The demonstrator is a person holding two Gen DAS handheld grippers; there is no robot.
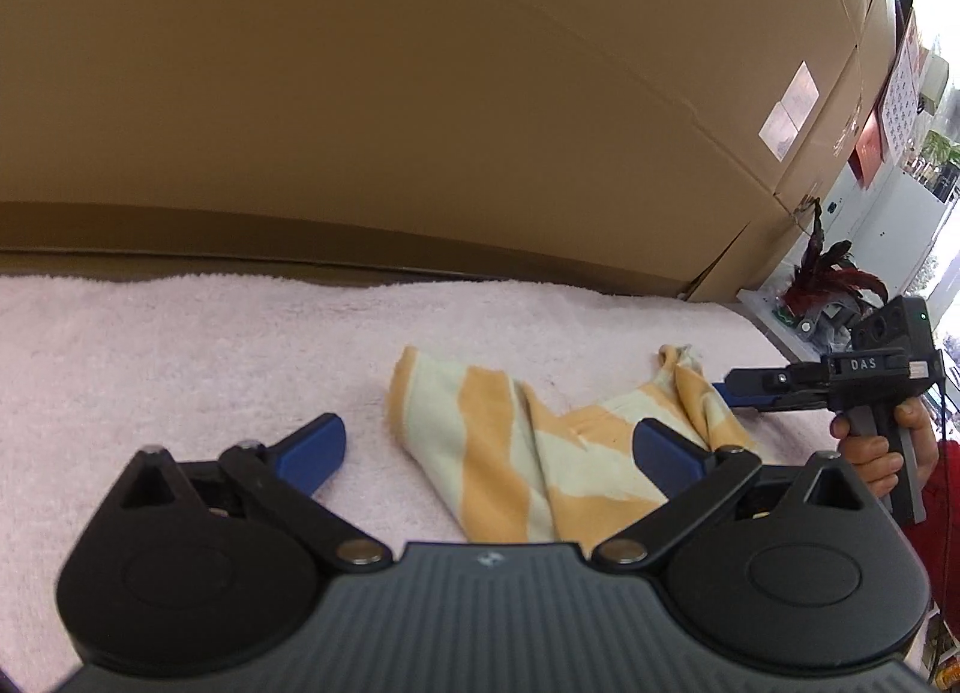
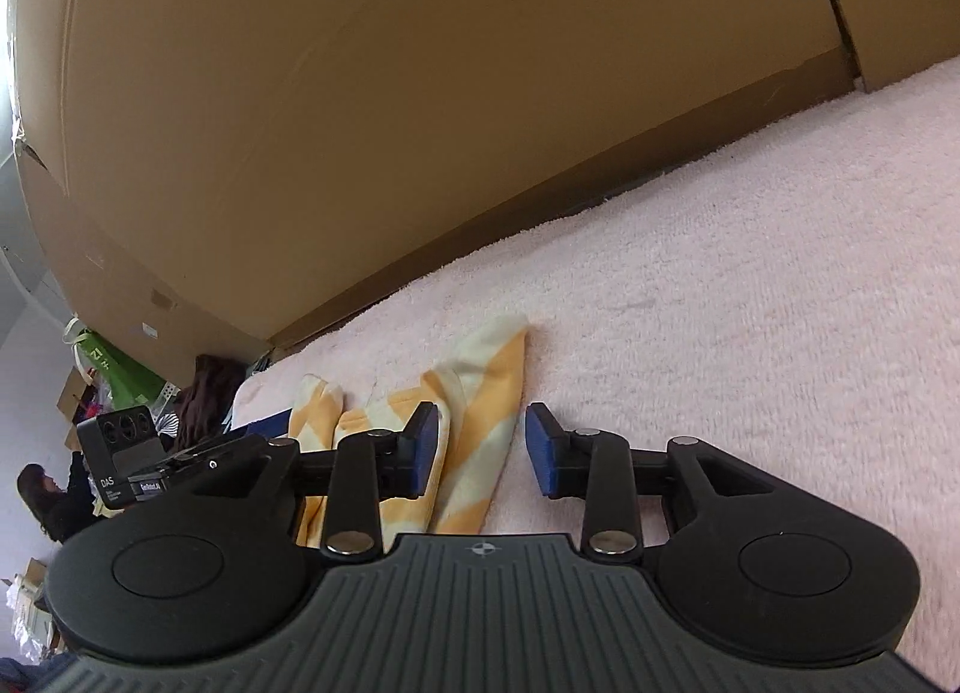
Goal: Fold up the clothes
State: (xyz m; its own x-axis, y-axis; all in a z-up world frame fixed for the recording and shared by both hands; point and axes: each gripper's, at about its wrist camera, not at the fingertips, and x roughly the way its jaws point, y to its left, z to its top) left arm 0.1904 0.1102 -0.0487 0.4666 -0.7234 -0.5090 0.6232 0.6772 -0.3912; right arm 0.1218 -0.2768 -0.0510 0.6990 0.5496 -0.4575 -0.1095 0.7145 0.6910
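An orange-and-cream striped cloth (image 1: pixel 510 453) lies crumpled on a pink terry towel (image 1: pixel 180 363). My left gripper (image 1: pixel 492 450) hovers low over the cloth's near end, jaws spread wide, with no pad touching the fabric. My right gripper (image 1: pixel 735 393), held by a hand (image 1: pixel 870 453), sits at the cloth's right corner. In the right wrist view the right gripper (image 2: pixel 483 450) is open, with a strip of the cloth (image 2: pixel 480 393) lying between and under its blue pads (image 2: pixel 426 447), unpinched. The left gripper's camera housing (image 2: pixel 120 447) shows beyond the cloth.
A tall cardboard wall (image 1: pixel 420 93) runs along the far edge of the towel. A red-leaved plant (image 1: pixel 822 273) and clutter stand past the right end. In the right wrist view a green bag (image 2: pixel 114 363), boxes and a seated person (image 2: pixel 42 495) lie beyond the left end.
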